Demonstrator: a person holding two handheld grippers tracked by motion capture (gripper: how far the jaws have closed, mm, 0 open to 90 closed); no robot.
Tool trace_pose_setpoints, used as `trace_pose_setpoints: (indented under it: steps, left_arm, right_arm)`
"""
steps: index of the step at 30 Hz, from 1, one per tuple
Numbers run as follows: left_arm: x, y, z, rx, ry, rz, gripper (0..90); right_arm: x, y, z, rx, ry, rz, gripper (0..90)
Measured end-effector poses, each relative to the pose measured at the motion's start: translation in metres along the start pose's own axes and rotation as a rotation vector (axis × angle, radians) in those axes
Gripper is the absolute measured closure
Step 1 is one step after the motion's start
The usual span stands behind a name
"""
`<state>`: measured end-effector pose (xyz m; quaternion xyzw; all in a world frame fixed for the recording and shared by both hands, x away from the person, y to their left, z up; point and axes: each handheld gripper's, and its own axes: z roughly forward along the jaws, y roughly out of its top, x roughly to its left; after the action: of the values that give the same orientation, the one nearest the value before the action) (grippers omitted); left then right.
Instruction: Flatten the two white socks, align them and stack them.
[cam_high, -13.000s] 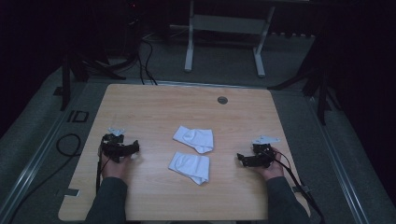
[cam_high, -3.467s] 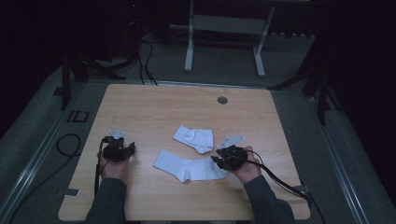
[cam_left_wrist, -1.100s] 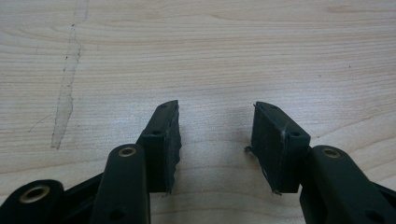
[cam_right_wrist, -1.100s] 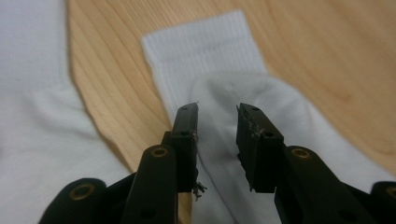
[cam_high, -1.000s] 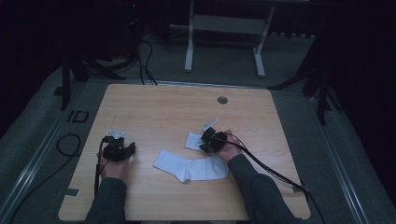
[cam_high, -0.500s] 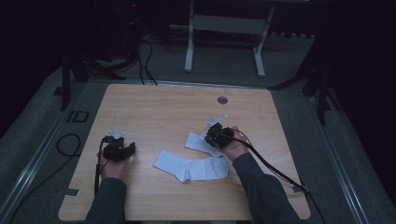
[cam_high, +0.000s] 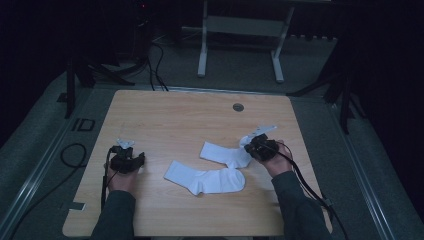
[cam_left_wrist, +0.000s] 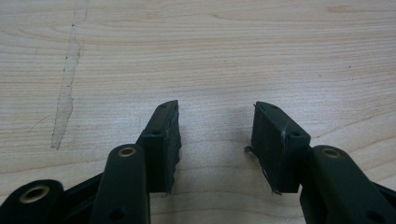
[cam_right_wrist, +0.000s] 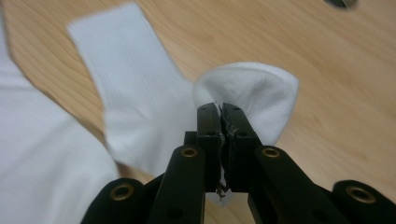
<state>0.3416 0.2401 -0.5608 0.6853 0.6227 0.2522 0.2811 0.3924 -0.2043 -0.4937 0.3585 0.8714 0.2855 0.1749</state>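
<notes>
Two white ribbed socks lie on the wooden counter (cam_high: 165, 115). The nearer sock (cam_high: 206, 179) lies flat toward six o'clock from the centre. The farther sock (cam_high: 225, 154) reaches toward three o'clock, its rounded toe lifted and pinched in the right tongs (cam_high: 255, 148), whose jaws are pressed together on the fabric. The left tongs (cam_left_wrist: 215, 140) rest at about eight o'clock with jaws apart over bare wood. A small round fitting (cam_high: 238, 107) sits at twelve o'clock. Grey floor, cables and a metal frame (cam_high: 240, 30) lie in the dim room beyond.
</notes>
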Motion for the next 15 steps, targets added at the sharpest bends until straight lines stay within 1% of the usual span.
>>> trace_pose_setpoints:
  steps: [3, 4, 6, 8, 11, 13, 14, 15]
  left_arm:
    - [0.000, 0.000, 0.000, -0.001, 0.000, 0.000, 51.9]
    - [0.000, 0.000, 0.000, -0.001, 0.000, 0.000, 51.9]
    - [0.000, 0.000, 0.000, -0.001, 0.001, 0.001, 51.9]
    - [0.000, 0.000, 0.000, -0.001, 0.001, 0.001, 51.9]
    - [0.000, 0.000, 0.000, -0.002, 0.001, 0.001, 51.9]
    - [0.000, 0.000, 0.000, -0.002, 0.002, 0.001, 51.9]
    - [0.000, 0.000, 0.000, -0.002, 0.001, 0.001, 51.9]
    - [0.000, 0.000, 0.000, -0.002, 0.001, 0.001, 51.9]
  right_arm:
    - [-0.013, -0.016, -0.003, 0.020, -0.014, 0.039, 84.5]
    - [-0.018, -0.021, -0.004, 0.033, -0.016, 0.055, 81.3]
    - [-0.026, -0.029, -0.007, 0.060, 0.000, 0.076, 72.4]
    - [-0.032, -0.033, -0.012, 0.049, -0.015, 0.092, 65.7]
    - [-0.034, -0.034, -0.015, 0.041, -0.018, 0.097, 63.2]
    - [-0.037, -0.030, -0.022, 0.015, -0.008, 0.104, 59.0]
    - [-0.035, -0.025, -0.021, 0.011, 0.001, 0.090, 58.1]
    - [-0.035, -0.025, -0.021, 0.011, 0.001, 0.090, 58.1]
